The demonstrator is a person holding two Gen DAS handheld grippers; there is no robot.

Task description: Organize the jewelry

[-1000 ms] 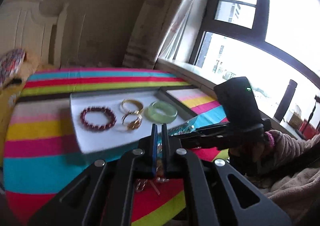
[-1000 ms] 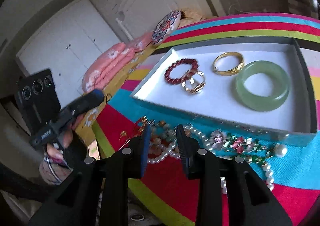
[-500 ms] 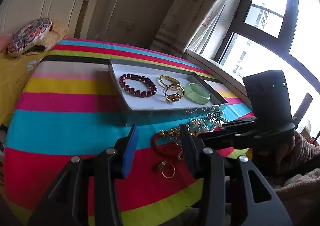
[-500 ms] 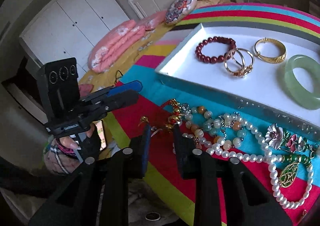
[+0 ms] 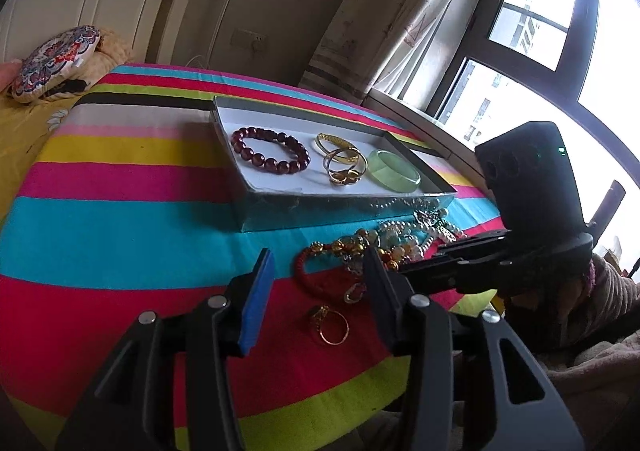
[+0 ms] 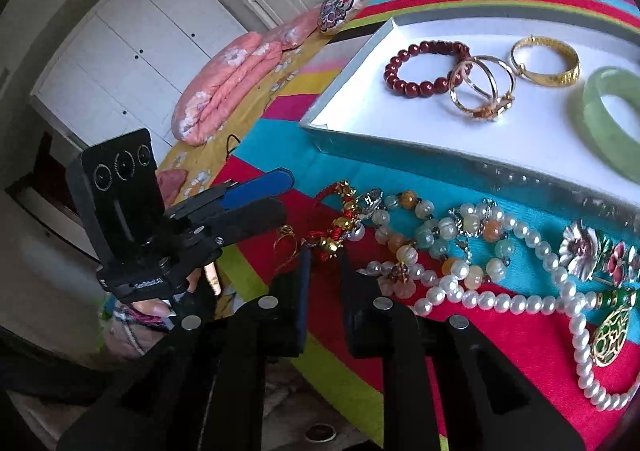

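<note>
Spread under everything: a striped cloth (image 5: 120, 211). Shown only by the left wrist view: a window (image 5: 532, 31) and curtain (image 5: 380, 19), plus a small gold ring (image 5: 319, 316) on the red stripe. Shown only by the right wrist view: white wardrobe doors (image 6: 132, 63), a pink quilt (image 6: 228, 91), a pearl necklace (image 6: 500, 301) and a green pendant (image 6: 610, 335), all loose on the cloth.

Sits on the cloth in both views: a shallow tray (image 5: 280, 211) (image 6: 400, 159) with a white floor. Holds four pieces: a dark red bead bracelet (image 5: 256, 159), a gold bangle (image 5: 332, 139), a pair of linked gold hoops (image 5: 348, 171) and a jade bangle (image 5: 394, 175).

Left gripper (image 5: 318, 255) (image 6: 280, 195): released, having just been opening, gripping nothing; frames the gold ring, which lies flat on the cloth below the gap, touching neither pad.

Right gripper (image 6: 324, 255) (image 5: 404, 271): having just been closing, now pinched on the gold-beaded end of a red cord bracelet (image 6: 338, 224) (image 5: 304, 275), outside the tray, just before its near wall.
</note>
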